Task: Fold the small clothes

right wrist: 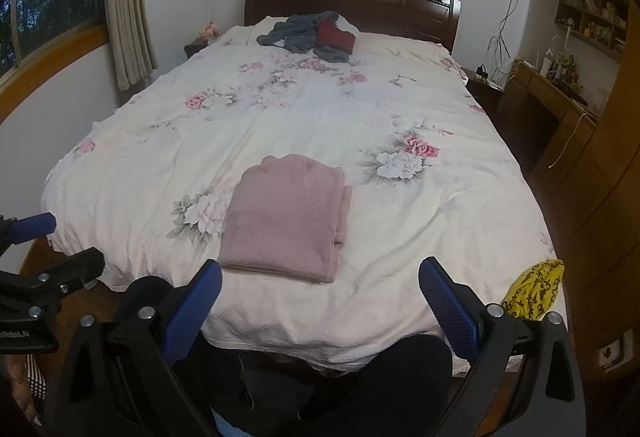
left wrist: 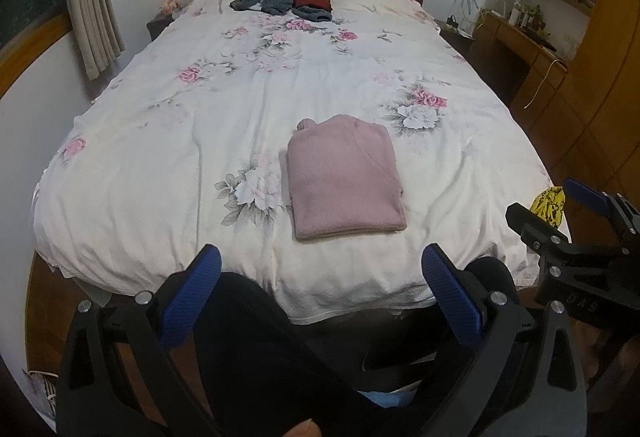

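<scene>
Sweater: I see a pink ribbed knit sweater (left wrist: 344, 181) folded square near the bed's (left wrist: 160, 157) foot edge.
Claws: my left claw (left wrist: 320, 301) and right claw (right wrist: 320, 305) both spread, empty.

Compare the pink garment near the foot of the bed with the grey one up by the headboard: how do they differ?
The pink garment is folded into a flat, neat rectangle; the grey garment lies crumpled and spread out. The pink one lies alone, near the hand-held grippers; the grey one is far off, with a dark red garment on it. Both rest on the floral bedspread, untouched.
</scene>
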`<state>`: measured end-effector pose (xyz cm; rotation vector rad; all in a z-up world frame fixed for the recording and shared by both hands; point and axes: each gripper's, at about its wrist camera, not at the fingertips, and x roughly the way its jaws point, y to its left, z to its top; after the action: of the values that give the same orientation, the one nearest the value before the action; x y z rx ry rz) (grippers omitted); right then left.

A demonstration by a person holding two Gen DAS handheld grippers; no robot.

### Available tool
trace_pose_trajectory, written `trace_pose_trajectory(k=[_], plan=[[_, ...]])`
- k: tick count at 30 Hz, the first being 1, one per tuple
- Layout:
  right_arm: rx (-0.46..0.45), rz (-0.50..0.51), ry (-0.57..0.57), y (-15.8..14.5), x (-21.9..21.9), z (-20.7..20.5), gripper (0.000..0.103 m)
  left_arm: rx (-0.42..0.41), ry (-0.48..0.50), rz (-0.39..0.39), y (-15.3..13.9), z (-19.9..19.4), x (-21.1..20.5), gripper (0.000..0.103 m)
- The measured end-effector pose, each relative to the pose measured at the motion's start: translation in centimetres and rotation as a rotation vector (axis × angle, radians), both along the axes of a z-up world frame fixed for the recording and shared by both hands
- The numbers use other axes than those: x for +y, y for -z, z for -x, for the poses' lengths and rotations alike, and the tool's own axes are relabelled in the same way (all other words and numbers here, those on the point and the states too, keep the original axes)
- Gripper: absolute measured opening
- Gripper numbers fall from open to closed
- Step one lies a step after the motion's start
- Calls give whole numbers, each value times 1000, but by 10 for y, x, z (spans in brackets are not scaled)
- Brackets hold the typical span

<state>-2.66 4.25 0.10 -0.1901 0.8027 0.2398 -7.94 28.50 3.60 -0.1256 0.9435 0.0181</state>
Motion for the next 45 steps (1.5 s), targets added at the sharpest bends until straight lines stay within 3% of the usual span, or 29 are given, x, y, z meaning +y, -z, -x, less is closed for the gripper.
trace_pose_trajectory(k=[45], plan=[[31,-3,4,8,-1,-18,99,39,15,-9,4,-16,0,100]])
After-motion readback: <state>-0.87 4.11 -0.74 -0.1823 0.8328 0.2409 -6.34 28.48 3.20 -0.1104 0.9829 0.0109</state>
